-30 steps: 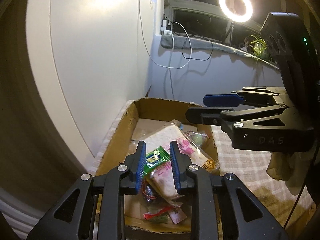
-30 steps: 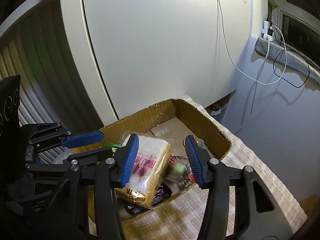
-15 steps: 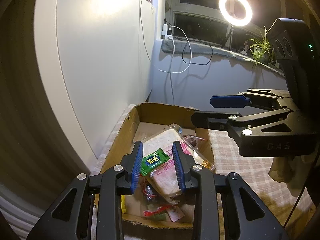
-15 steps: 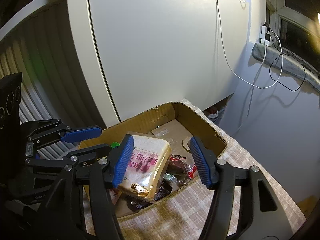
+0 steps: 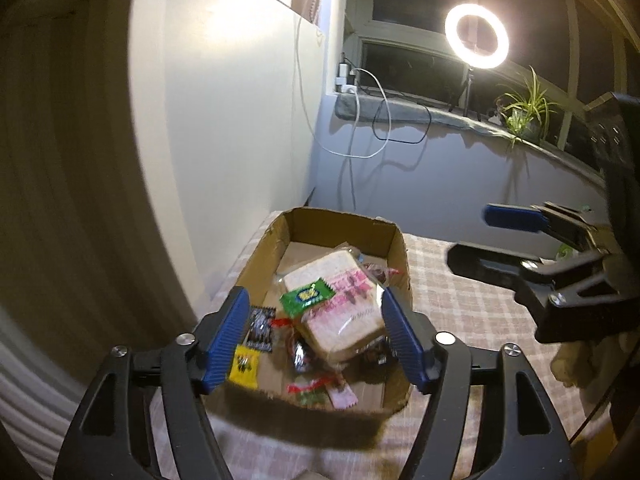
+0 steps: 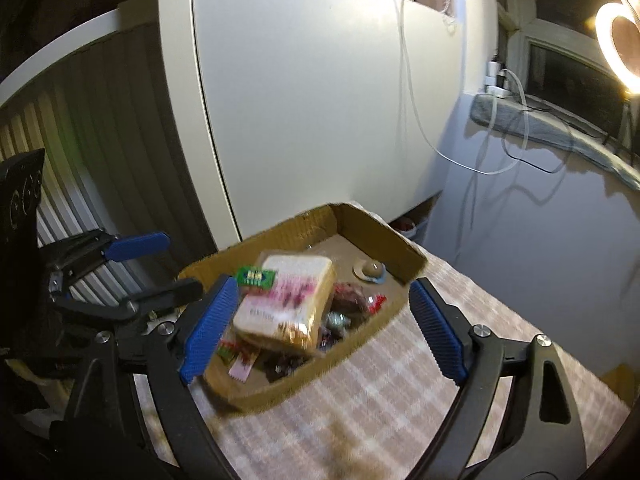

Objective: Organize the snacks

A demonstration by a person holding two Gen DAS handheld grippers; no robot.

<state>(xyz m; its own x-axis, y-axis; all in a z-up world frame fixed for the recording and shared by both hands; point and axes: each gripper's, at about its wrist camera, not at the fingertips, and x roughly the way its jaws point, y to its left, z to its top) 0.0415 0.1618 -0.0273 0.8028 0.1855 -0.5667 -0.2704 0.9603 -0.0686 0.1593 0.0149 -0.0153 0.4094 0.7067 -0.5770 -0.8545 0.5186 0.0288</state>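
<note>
Snacks: heaped in cardboard box (image 5: 394,246) on checked cloth (image 5: 472,312); wrapped bread loaf (image 5: 340,308) on top, green packet (image 5: 307,296) resting on loaf's left edge.
Left gripper (image 5: 320,344): jaws opening, spread wide above box's near end; nothing pressed between pads, loaf and packets lying lower, inside box.
Right gripper (image 6: 320,336): jaws opening, blue pads apart over box's near corner; nothing held.
Left wrist view only: yellow packet (image 5: 243,366) and dark packet (image 5: 260,327) at box's left wall; red-green wrappers (image 5: 316,388) near front wall; potted plant (image 5: 524,110) on sill beyond box.
Right wrist view only: small round item (image 6: 370,271) on bare floor at box's far end; white panel (image 6: 304,112) behind box.
Both views: ring light (image 5: 476,36) far past box; cables (image 5: 380,128) hanging on wall behind.
In the way: each gripper's fingers hiding part of box's near rim; motion blur on wrappers, print unreadable.
</note>
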